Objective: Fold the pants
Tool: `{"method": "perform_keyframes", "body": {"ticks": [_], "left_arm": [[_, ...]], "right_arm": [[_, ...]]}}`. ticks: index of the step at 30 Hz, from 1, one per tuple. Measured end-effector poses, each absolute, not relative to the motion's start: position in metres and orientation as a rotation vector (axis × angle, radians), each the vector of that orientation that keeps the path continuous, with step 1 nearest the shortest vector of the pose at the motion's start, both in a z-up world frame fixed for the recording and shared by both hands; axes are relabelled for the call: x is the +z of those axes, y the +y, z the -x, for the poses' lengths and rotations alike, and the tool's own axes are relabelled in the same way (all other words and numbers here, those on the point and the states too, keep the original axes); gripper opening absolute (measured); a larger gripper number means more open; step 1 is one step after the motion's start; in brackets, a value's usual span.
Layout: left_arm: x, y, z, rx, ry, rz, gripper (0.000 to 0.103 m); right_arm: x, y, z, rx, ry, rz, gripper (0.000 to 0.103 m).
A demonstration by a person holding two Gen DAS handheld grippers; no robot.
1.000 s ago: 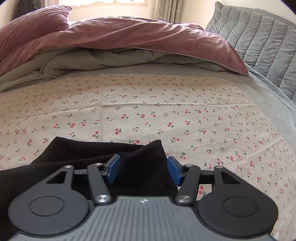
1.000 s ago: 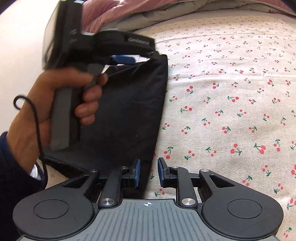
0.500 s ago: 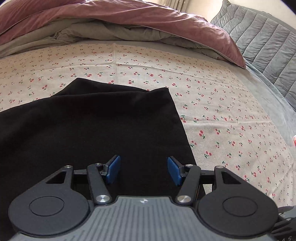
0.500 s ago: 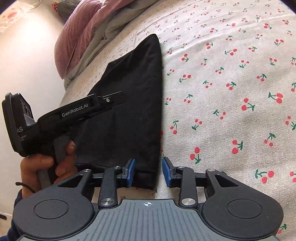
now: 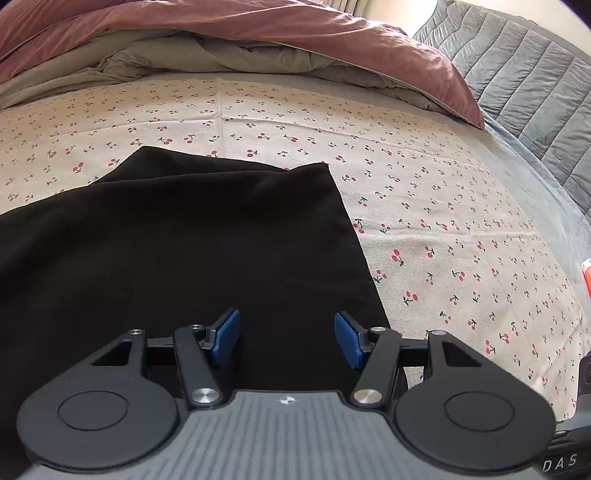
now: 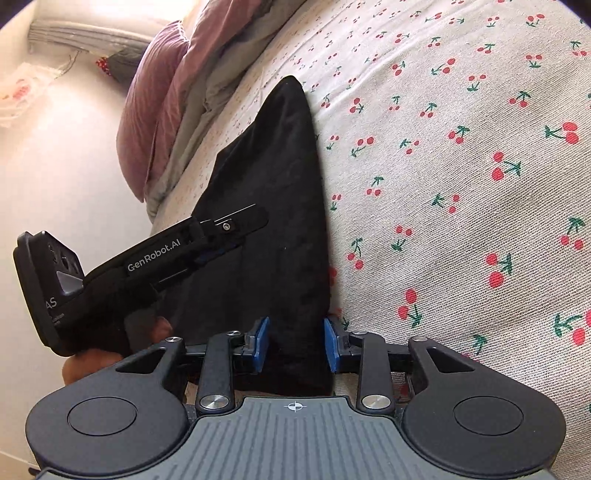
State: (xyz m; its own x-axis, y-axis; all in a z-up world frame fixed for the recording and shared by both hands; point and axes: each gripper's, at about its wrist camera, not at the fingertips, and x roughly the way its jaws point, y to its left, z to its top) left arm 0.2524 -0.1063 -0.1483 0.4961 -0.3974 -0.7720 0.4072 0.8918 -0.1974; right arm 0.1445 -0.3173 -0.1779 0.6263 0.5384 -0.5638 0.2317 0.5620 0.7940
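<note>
The black pants (image 5: 192,251) are lying folded over on the bed's cherry-print sheet (image 5: 443,236), a doubled layer with its straight edge running away from both claws. The left claw (image 5: 286,339) is hovering spread above the near part of the cloth, pinching nothing, probably so the layer can settle flat. The right claw (image 6: 295,345) is standing partly spread at the near corner; the corner is sitting between its blue pads (image 6: 261,343), which do not seem to be pressing it, likely having let it down there to line up the edges. Beyond the pants, far ahead of the left claw, a pink duvet (image 5: 258,33) is lying bunched, and to its right a grey quilted headboard (image 5: 517,74) is standing.
</note>
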Motion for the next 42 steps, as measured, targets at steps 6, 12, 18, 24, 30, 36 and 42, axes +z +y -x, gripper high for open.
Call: {"method": "perform_keyframes", "body": {"ticks": [6, 12, 18, 24, 30, 36, 42], "left_arm": [[-0.150, -0.108, -0.252, -0.486, 0.932, -0.024, 0.063], [-0.151, -0.108, -0.252, -0.488, 0.935, -0.021, 0.064], [-0.152, -0.109, -0.252, -0.488, 0.934, -0.025, 0.066], [-0.153, -0.106, -0.255, -0.495, 0.942, -0.005, 0.066], [-0.153, -0.106, -0.253, -0.495, 0.941, -0.014, 0.066], [-0.153, -0.108, -0.252, -0.496, 0.935, -0.027, 0.067], [-0.153, -0.109, -0.252, -0.494, 0.933, -0.028, 0.068]], "right_arm": [[-0.185, -0.321, -0.142, 0.214, 0.875, -1.034, 0.031], [-0.181, -0.317, -0.134, 0.202, 0.843, -0.989, 0.032], [-0.175, -0.308, -0.138, 0.298, 0.790, -1.018, 0.076], [-0.168, -0.296, -0.131, 0.251, 0.768, -0.949, 0.081], [-0.184, -0.314, -0.128, 0.122, 0.825, -1.057, 0.013], [-0.191, -0.321, -0.131, 0.137, 0.845, -1.161, 0.014], [-0.189, -0.317, -0.132, 0.142, 0.842, -1.145, 0.014]]}}
